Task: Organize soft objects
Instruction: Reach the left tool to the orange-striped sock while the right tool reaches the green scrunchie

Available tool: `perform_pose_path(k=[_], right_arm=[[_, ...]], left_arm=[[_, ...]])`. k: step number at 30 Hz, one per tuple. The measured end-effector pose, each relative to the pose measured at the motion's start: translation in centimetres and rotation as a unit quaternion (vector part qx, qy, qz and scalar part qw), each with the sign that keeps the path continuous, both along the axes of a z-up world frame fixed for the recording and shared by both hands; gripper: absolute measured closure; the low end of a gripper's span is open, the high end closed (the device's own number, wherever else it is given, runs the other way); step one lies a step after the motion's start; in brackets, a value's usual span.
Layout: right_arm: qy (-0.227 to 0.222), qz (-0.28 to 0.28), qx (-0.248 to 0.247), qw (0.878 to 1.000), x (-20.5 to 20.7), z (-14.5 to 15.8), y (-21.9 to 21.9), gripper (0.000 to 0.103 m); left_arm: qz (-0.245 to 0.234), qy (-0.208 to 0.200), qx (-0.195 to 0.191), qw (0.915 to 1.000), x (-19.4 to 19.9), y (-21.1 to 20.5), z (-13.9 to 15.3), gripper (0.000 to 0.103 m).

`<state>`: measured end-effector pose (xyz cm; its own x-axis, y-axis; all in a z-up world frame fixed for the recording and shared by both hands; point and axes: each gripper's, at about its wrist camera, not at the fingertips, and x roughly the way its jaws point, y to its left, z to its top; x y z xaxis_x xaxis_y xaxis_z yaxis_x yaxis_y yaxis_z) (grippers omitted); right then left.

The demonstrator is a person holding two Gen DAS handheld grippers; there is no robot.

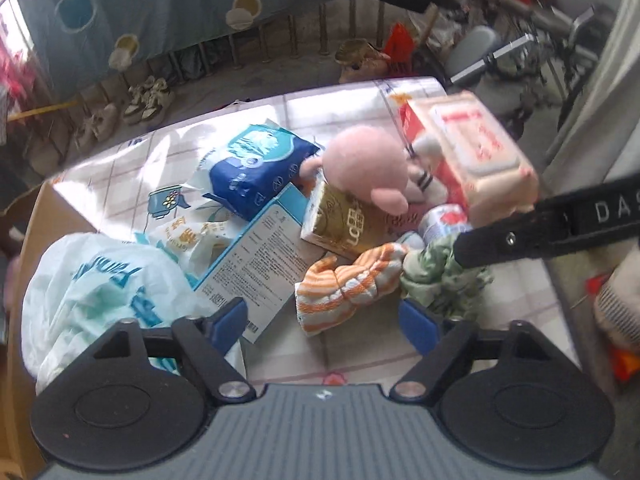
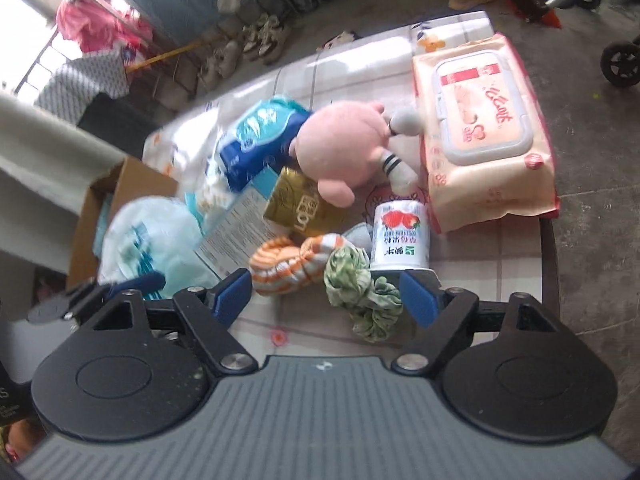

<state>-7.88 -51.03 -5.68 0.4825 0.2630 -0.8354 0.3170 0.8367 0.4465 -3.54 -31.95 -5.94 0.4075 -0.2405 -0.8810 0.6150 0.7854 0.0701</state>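
Observation:
An orange-and-white striped cloth point(image 1: 346, 286) point(image 2: 288, 266) lies bunched on the tiled tabletop point(image 1: 360, 354). A green patterned cloth point(image 1: 438, 276) point(image 2: 362, 300) lies right beside it. Behind them a pink plush toy point(image 1: 360, 164) point(image 2: 340, 146) rests on a gold box point(image 1: 344, 224) point(image 2: 304, 210). My left gripper point(image 1: 323, 318) hangs open just short of the striped cloth. My right gripper point(image 2: 326, 295) is open too, and the green cloth lies between its fingers without being pinched. A peach wet-wipes pack point(image 1: 472, 152) point(image 2: 484, 128) sits at the right.
A strawberry can point(image 2: 400, 236), a blue tissue pack point(image 1: 256, 168), a printed white box point(image 1: 256, 264) and a plastic bag point(image 1: 100, 292) crowd the table. A cardboard box point(image 2: 120, 196) stands at the left. The table edge point(image 2: 550, 264) runs along the right. A black bar of the other tool point(image 1: 560, 220) crosses the left wrist view.

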Motion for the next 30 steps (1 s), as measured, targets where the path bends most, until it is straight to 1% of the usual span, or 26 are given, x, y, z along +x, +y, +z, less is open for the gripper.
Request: perform_pose_path(k=[2, 4, 6, 9, 11, 13, 15, 17, 18, 20, 21, 22, 23, 25, 28, 30], right_arm=[[0.004, 0.009, -0.007, 1.0, 0.5, -0.7, 0.4, 0.031], [0.009, 0.018, -0.01, 1.0, 1.2, -1.3, 0.5, 0.038], [0.014, 0.031, -0.017, 0.999, 1.7, -1.7, 0.6, 0.047], [0.02, 0.046, -0.025, 0.998, 2.0, -2.4, 0.6, 0.053], [0.024, 0.054, -0.027, 0.998, 2.2, -2.8, 0.7, 0.055], [0.031, 0.058, -0.029, 0.997, 2.4, -3.1, 0.8, 0.06], [0.034, 0.063, -0.025, 0.997, 2.6, -3.4, 0.8, 0.074], [0.037, 0.063, -0.022, 0.997, 2.7, -3.7, 0.7, 0.082], [0.036, 0.061, -0.017, 0.997, 2.6, -3.8, 0.6, 0.086], [0.033, 0.056, -0.004, 0.998, 2.5, -3.7, 0.4, 0.089], [0.032, 0.052, 0.001, 0.998, 2.4, -3.7, 0.3, 0.09], [0.03, 0.048, 0.008, 0.998, 2.3, -3.6, 0.1, 0.091], [0.029, 0.041, 0.017, 0.999, 2.1, -3.6, 0.0, 0.091], [0.028, 0.027, 0.035, 0.999, 1.8, -3.6, -0.4, 0.092], [0.027, 0.01, 0.052, 0.998, 1.4, -3.3, -0.8, 0.092], [0.027, 0.003, 0.061, 0.998, 1.3, -3.2, -1.0, 0.092]], left_arm=[[-0.021, -0.008, 0.021, 0.9995, -0.1, -0.7, -1.1, 0.031], [-0.043, -0.025, 0.041, 0.9979, -0.1, -1.3, -2.2, 0.032], [-0.075, -0.051, 0.063, 0.9939, -0.3, -2.0, -2.8, 0.032], [-0.119, -0.079, 0.081, 0.9864, -0.5, -3.0, -3.5, 0.031], [-0.149, -0.078, 0.091, 0.9815, -0.4, -3.8, -4.1, 0.031], [-0.174, -0.075, 0.103, 0.9765, -0.5, -4.5, -4.9, 0.031], [-0.191, -0.071, 0.117, 0.9721, -0.6, -5.2, -5.8, 0.031], [-0.19, -0.068, 0.134, 0.9703, -0.6, -5.7, -6.4, 0.031], [-0.184, -0.065, 0.138, 0.9711, -0.6, -5.8, -6.7, 0.031], [-0.17, -0.058, 0.142, 0.9735, -0.4, -5.7, -6.9, 0.033], [-0.165, -0.057, 0.142, 0.9743, -0.3, -5.7, -7.0, 0.034], [-0.162, -0.058, 0.143, 0.9747, -0.3, -5.7, -7.1, 0.038], [-0.157, -0.061, 0.146, 0.9748, -0.2, -5.7, -7.2, 0.045], [-0.155, -0.062, 0.144, 0.9755, 0.0, -5.6, -7.2, 0.046], [-0.163, -0.063, 0.139, 0.9747, 0.0, -5.2, -7.0, 0.054], [-0.157, -0.056, 0.132, 0.977, 0.0, -4.9, -6.7, 0.057]])
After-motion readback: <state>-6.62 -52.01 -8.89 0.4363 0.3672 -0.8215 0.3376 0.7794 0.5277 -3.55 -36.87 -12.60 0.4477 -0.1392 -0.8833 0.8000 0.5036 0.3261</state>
